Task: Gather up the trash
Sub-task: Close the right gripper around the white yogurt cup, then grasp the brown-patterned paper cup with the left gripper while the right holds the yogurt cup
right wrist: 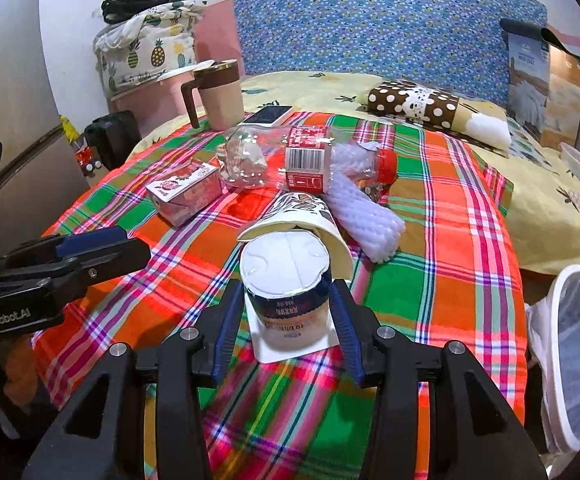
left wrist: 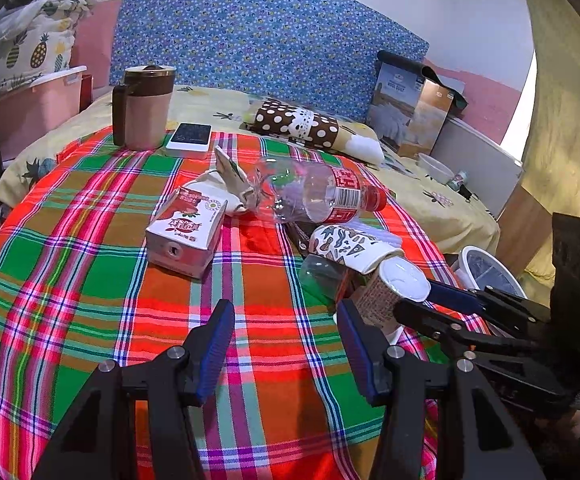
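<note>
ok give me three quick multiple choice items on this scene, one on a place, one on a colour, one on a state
1. Where is the phone?
A. beside the mug
B. in the bin
C. under the carton

2. What colour is the bottle cap?
A. blue
B. red
C. white

3. How does the right tool stand?
A. shut on nothing
B. out of view
C. jaws either side of the yogurt cup

Answers:
1 A, it lies on the cloth right of the mug.
2 B, the cap on the lying bottle is red.
3 C, the cup sits between the blue pads, with a gap showing on at least one side.
</note>
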`<state>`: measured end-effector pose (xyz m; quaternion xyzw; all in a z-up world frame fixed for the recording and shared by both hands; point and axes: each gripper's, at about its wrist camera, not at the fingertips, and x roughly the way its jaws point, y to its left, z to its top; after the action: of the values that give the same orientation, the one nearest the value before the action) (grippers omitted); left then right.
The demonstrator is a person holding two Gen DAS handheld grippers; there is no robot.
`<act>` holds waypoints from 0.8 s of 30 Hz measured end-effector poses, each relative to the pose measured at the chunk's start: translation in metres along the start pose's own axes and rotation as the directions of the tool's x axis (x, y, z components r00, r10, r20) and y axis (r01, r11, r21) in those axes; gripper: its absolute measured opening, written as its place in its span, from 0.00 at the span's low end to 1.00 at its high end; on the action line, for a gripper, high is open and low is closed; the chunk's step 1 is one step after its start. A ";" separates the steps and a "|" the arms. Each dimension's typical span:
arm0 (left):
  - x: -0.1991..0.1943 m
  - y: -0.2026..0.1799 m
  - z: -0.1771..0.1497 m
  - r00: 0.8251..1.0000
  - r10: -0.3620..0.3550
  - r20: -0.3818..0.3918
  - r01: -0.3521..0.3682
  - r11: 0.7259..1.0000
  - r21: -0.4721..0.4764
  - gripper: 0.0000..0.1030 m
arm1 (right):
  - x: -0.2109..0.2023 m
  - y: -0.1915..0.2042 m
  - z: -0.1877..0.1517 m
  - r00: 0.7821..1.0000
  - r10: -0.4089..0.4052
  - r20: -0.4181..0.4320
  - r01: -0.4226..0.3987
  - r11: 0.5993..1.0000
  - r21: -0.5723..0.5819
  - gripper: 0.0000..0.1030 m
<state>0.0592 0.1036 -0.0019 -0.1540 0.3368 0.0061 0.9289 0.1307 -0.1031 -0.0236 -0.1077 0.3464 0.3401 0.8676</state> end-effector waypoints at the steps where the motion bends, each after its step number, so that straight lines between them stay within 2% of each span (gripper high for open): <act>1: 0.001 0.000 0.000 1.000 -0.002 -0.001 0.002 1.000 0.000 0.52 | 0.001 0.001 0.001 1.000 0.000 -0.002 0.000 1.000 -0.003 0.49; 6: 0.002 0.002 0.002 1.000 -0.009 -0.002 0.009 1.000 -0.001 0.52 | 0.007 0.003 0.004 1.000 0.011 -0.014 -0.011 1.000 -0.020 0.54; 16: 0.006 -0.004 0.006 1.000 -0.029 -0.012 0.029 1.000 0.005 0.52 | 0.002 -0.006 0.002 1.000 0.018 -0.010 -0.018 1.000 0.017 0.51; 24: 0.022 -0.030 0.011 0.998 -0.066 -0.023 0.067 0.997 0.046 0.52 | -0.018 -0.028 -0.011 1.000 -0.027 -0.008 0.027 0.997 0.074 0.51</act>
<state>0.0864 0.0764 0.0013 -0.1432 0.3417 -0.0343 0.9282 0.1343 -0.1382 -0.0208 -0.0813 0.3603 0.3149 0.8743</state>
